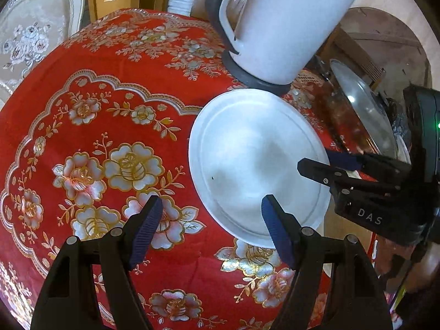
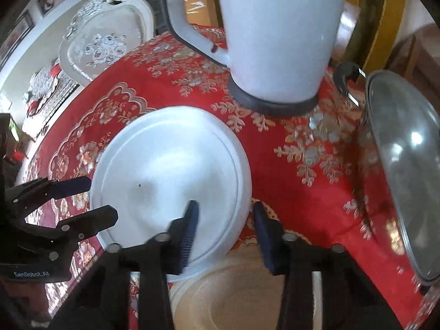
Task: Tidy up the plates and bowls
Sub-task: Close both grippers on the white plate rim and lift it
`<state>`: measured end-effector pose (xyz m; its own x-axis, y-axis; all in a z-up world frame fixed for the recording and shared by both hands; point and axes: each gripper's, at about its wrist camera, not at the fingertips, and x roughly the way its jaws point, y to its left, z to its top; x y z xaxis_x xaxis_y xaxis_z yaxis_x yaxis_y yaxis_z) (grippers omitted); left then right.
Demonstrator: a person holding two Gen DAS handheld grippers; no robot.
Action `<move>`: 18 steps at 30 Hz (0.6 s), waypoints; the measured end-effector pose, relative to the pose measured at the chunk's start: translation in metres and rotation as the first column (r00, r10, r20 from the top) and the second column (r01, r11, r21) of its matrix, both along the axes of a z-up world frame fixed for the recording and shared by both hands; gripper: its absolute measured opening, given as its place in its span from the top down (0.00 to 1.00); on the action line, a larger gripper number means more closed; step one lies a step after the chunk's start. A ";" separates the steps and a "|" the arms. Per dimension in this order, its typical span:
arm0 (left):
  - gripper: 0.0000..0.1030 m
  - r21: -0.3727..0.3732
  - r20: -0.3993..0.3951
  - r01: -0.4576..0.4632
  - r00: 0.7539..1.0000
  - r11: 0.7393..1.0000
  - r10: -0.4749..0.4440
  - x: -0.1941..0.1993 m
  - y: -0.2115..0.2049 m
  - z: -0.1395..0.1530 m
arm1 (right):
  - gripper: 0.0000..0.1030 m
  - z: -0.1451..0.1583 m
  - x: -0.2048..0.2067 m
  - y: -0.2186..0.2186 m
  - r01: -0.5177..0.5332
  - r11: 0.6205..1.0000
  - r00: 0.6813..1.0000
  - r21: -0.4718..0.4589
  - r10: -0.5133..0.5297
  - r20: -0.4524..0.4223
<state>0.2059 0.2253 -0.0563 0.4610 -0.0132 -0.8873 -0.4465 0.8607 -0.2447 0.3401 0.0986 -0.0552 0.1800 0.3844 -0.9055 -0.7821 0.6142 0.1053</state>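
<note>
A white plate [image 1: 255,162] [image 2: 170,170] lies on the red flowered tablecloth [image 1: 110,88] in front of the kettle. My right gripper [image 2: 225,214] is open and straddles the plate's right rim, one finger over the plate and the other just outside it, with a small gap showing. The same gripper [image 1: 327,165] shows at that rim in the left wrist view. My left gripper [image 1: 211,203] [image 2: 93,200] is open beside the plate's left side, holding nothing. A bowl with a beige inside [image 2: 236,297] sits below the plate's near edge, partly hidden by my fingers.
A tall white kettle on a grey base [image 1: 275,27] [image 2: 277,41] stands right behind the plate. A pan with a glass lid [image 1: 363,110] [image 2: 404,178] is at the right. A white carved chair [image 1: 35,33] [image 2: 101,41] stands beyond the table's far left edge.
</note>
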 end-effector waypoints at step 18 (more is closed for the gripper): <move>0.75 0.056 0.020 0.031 0.999 0.998 -0.032 -0.035 -0.013 0.050 | 0.89 0.055 -0.027 -0.032 0.111 0.980 0.989 0.163 -0.092 -0.120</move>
<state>0.1713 0.2120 -0.0060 0.4793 0.0215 -0.8774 -0.4145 0.8867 -0.2047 0.3129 0.0666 -0.0004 0.1275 0.5185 -0.8455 -0.6942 0.6555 0.2973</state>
